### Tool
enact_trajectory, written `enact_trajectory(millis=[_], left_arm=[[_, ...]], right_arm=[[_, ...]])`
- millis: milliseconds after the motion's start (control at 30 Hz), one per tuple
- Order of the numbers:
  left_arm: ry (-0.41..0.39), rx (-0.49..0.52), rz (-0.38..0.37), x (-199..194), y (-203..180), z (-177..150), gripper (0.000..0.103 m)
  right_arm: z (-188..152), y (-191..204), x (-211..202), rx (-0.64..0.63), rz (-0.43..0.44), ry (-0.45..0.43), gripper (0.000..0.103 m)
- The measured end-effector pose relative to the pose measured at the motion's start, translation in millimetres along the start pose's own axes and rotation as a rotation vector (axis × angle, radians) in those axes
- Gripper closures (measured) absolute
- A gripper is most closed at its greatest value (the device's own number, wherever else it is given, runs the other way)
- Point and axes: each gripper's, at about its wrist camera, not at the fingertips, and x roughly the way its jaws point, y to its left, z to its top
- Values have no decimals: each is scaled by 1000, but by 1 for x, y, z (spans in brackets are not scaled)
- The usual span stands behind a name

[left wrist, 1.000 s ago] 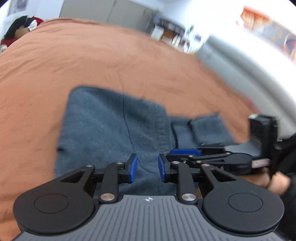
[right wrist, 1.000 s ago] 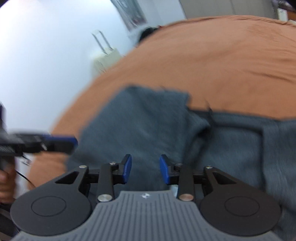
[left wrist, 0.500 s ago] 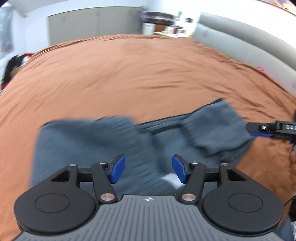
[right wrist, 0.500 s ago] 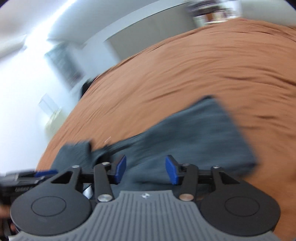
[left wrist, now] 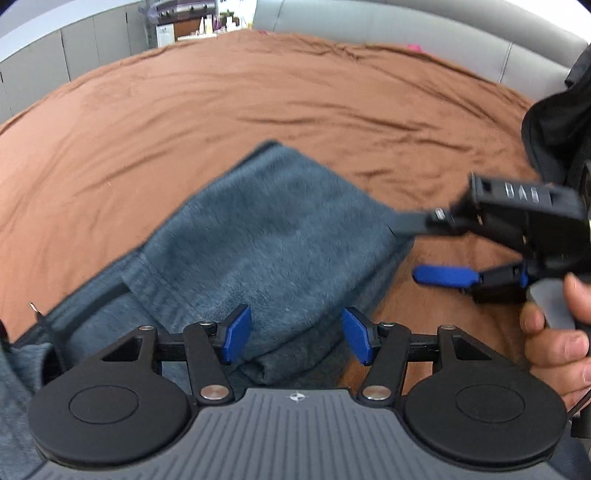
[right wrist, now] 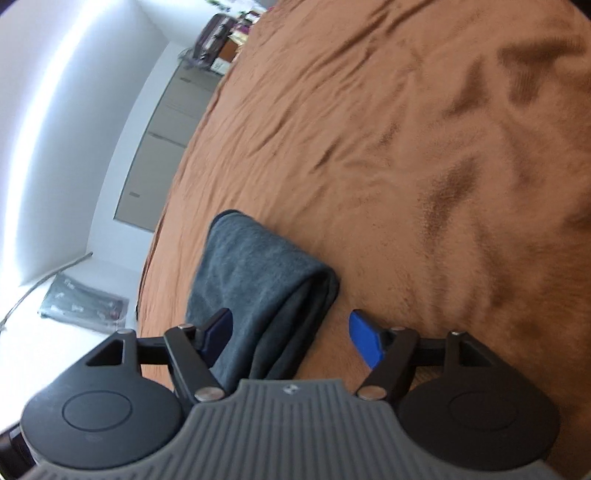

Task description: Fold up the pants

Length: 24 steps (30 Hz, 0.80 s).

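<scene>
The grey-blue pants lie folded on the brown bedspread, a flat top panel resting on further layers beneath, with a dark drawstring or seam trailing off toward the lower left of the left wrist view. The left gripper sits at the near edge of the folded stack, its two blue pads spread wide apart with the bundle's near corner showing in the gap between them; neither pad presses on the cloth and nothing is held. In the same view the right gripper reaches in from the right, held by a bare hand, one dark finger lying along the right edge of the top panel and one blue pad hovering over the bedspread just beside the stack, the two well parted. From the right wrist view the pants appear as a thick layered bundle with a rounded fold at the far end, running back under the right gripper; its jaws stand wide, the left pad over the fabric's upper face and the right pad over bare bedspread, gripping nothing. Grey cabinets and a grey headboard stand beyond the bed
</scene>
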Motion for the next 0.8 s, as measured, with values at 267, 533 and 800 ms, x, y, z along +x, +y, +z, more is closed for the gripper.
enact_trajectory(millis=[267, 533, 800], left_arm=[[24, -36, -30, 9, 9, 0, 35], [26, -54, -33, 7, 10, 0, 35], [19, -144, -75, 1, 24, -1, 36]], right_arm=[[3, -1, 40, -11, 21, -42, 35], [8, 12, 67, -90, 37, -26, 44], [8, 12, 58, -14, 161, 11, 83]])
